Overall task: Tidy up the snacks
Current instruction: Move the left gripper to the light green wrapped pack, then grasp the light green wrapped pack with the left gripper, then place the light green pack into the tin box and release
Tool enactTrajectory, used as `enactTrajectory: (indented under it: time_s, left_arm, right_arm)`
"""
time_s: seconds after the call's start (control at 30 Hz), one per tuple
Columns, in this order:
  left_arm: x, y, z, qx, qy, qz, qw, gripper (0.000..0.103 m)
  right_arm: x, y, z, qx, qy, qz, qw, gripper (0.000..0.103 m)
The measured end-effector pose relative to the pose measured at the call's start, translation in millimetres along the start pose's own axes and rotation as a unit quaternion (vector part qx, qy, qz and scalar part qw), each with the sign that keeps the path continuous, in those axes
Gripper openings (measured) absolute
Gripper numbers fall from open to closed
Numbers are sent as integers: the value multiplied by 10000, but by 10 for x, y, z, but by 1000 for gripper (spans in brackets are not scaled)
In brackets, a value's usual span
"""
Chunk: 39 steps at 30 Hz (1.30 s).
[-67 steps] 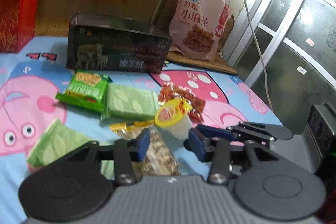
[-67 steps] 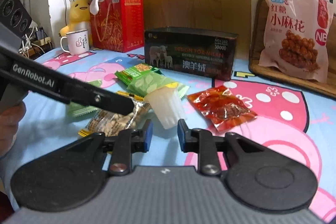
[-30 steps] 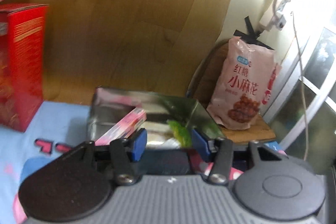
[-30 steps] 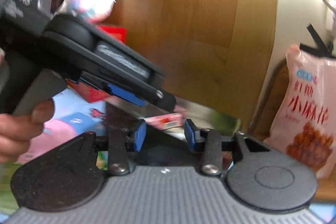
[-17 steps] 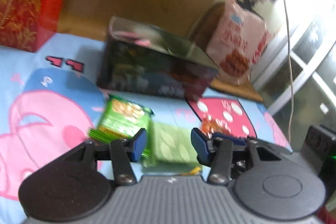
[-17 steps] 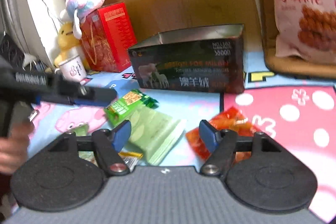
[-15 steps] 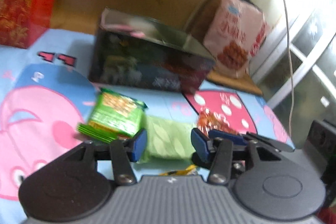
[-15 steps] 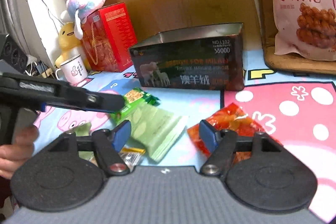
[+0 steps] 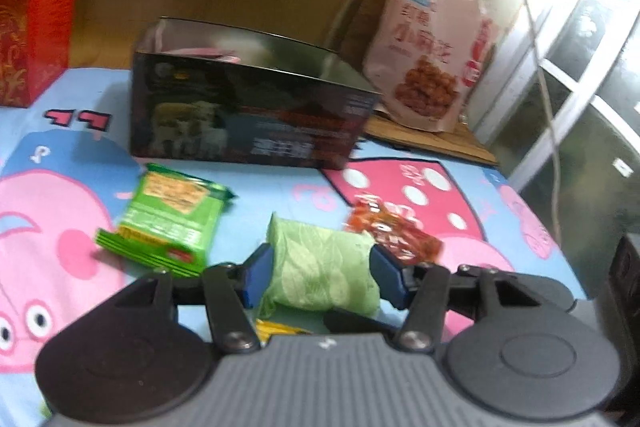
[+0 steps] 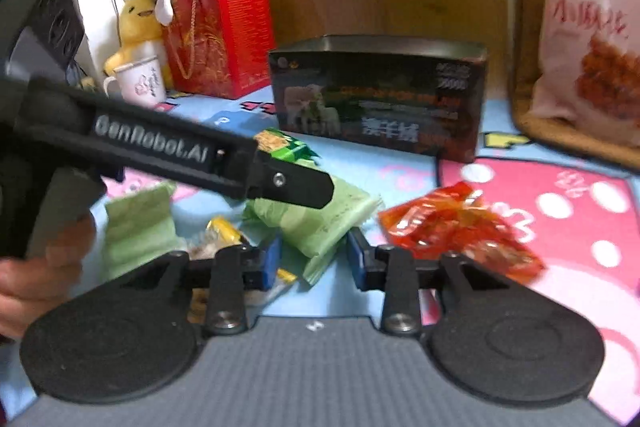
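A pale green leaf-print packet (image 9: 320,267) lies on the cartoon mat between the blue pads of my left gripper (image 9: 322,277), whose jaws are opening; the pads flank it without squeezing. My right gripper (image 10: 314,263) is closing, with a corner of the same green packet (image 10: 320,227) between its pads, not pinched. A left gripper finger (image 10: 288,183) reaches over that packet. Behind stands the open dark tin box (image 9: 248,123) with a pink wrapper inside. A green cracker pack (image 9: 168,223) and a red snack packet (image 10: 460,227) lie to either side.
A second pale green packet (image 10: 136,227) and a clear yellow-edged packet (image 10: 216,239) lie at the front left. A red gift box (image 10: 224,31), a mug (image 10: 140,83) and plush toys stand back left. A pink snack bag (image 9: 432,47) leans at the back right.
Both grippers have dropped from above the tin to the snack pile. The right jaws spread wide, then narrowed. The pale green packet now sits between both pairs of pads.
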<state>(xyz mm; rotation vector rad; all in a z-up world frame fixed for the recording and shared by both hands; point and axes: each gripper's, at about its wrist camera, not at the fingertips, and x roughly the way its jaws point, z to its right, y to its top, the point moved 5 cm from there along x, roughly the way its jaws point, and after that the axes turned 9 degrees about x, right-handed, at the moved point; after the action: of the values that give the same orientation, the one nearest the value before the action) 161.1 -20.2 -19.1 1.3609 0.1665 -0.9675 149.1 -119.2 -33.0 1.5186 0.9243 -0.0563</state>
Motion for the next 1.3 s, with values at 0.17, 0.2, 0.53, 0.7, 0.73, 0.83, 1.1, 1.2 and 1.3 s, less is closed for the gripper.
enactTrajectory:
  time_s: [0.17,0.2,0.53,0.7,0.73,0.83,1.1,1.2,1.3]
  left_arm:
    - [-63,-24,257,113,-471,72,9988,53]
    - [-65,-34,299,108,-570,56,9983,53]
    - [93,-167,457,170,-565,-287,9978,55]
    - [128,-167,412,83,-506,-426,9978,53]
    - [175,-187,448,154,-501,-529,9972,53]
    - [244,-227,600,558,-434,-551,9960,48]
    - [-138,-137,611,511,-502,-62,9974,48]
    - [-287,-40,537,516,-413,173,9977,48]
    - [-356,84,429,563,-274,327,9975,48]
  right_arm:
    - [-311,-85,69,44,-216,237,9995,37]
    - [-394,-107,87,59,-250,299,9992,37]
    - [-587,-343,318,256,-528,200,9981,47]
    - [-634,-411,310,81,-525,254,9983,58]
    - [-620,-417,308,29,-523,224,9984,58]
    - [-505,-409,285,-170,-514,103,9985,57]
    - [-530,-242,101,-262,-559,464,9970,36]
    - [-541,-128,-2,-409,-480,669,9958,36]
    - [-446,30,-50,-487,-410,748,9952,35]
